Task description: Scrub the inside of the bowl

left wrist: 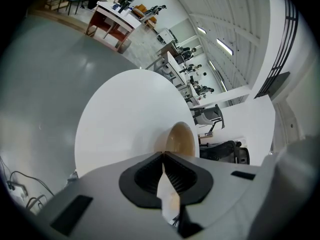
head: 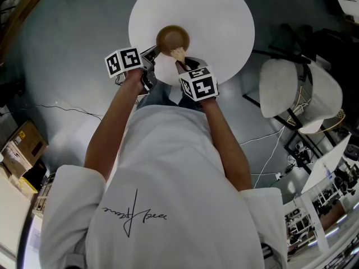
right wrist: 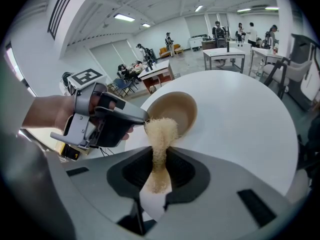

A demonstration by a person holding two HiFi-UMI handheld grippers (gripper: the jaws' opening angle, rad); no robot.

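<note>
A brown bowl (head: 173, 38) stands near the close edge of a round white table (head: 224, 15). My left gripper (head: 154, 54) reaches it from the left and is shut on the bowl's near rim. In the left gripper view the bowl (left wrist: 181, 140) sits just beyond the closed jaws (left wrist: 162, 159). My right gripper (head: 182, 63) is shut on a pale fibrous scrubber (head: 178, 54). The scrubber's (right wrist: 160, 131) top end hangs over the bowl's (right wrist: 182, 109) near rim, beside the left gripper's tip (right wrist: 142, 118). In that view my right gripper (right wrist: 159, 166) clamps the scrubber's lower half.
A white chair (head: 300, 94) stands right of the table, with cables (head: 269, 144) on the grey floor. Cardboard boxes (head: 22, 150) sit at the left. Desks and people (right wrist: 235, 39) are far behind the table.
</note>
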